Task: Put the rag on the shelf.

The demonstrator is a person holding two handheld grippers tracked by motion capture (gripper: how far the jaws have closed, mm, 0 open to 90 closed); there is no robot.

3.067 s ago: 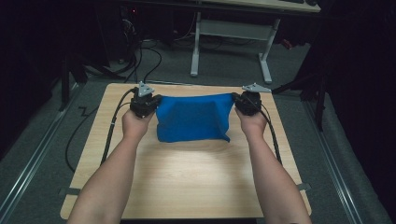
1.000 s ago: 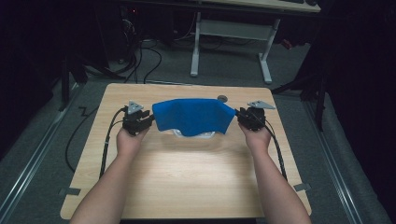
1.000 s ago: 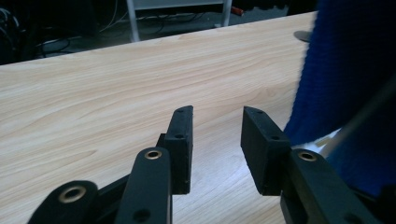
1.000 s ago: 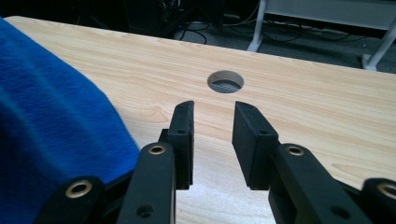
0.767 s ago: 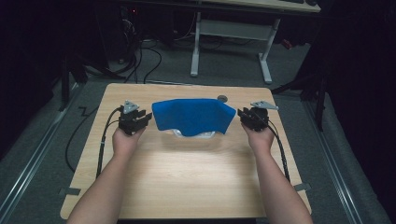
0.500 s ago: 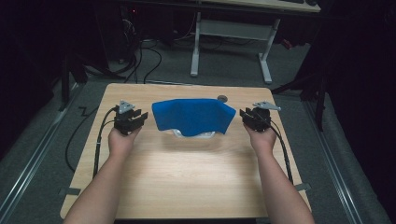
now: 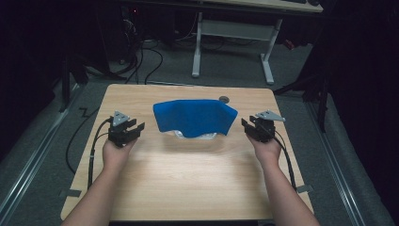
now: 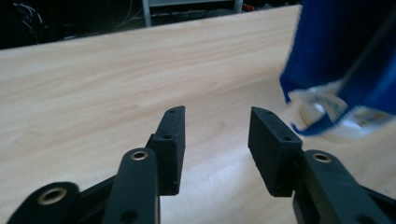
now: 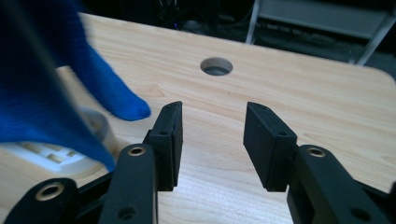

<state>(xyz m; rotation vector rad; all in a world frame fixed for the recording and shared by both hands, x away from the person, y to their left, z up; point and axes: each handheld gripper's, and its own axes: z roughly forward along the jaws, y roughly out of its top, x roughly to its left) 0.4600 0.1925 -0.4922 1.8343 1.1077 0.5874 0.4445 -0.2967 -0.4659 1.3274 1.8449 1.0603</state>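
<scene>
A blue cloth (image 7: 195,117) lies draped over a clear plastic container (image 7: 195,135) at the middle of the wooden table (image 7: 188,179); the container's rim peeks out under the cloth's front edge. My left gripper (image 7: 136,128) hovers to the left of the cloth, apart from it, and its jaws have just been opening with nothing between them (image 8: 215,140). My right gripper (image 7: 246,126) stands off the cloth's right corner, its jaws likewise just opened wider and empty (image 9: 212,137). The cloth (image 8: 345,51) and container (image 8: 336,122) appear at the right of the left gripper view. Cloth (image 9: 51,84) and container (image 9: 51,149) sit left in the right gripper view.
A round cable hole (image 7: 224,99) sits in the table near its far edge, behind the cloth's right end. Cables trail from both grippers down past the forearms. A white desk frame (image 7: 235,42) stands on the floor beyond the table.
Both grippers let go of the cloth's ends and drew outward, left one leftward and right one rightward, jaws spreading. The cloth stays draped over the container.
</scene>
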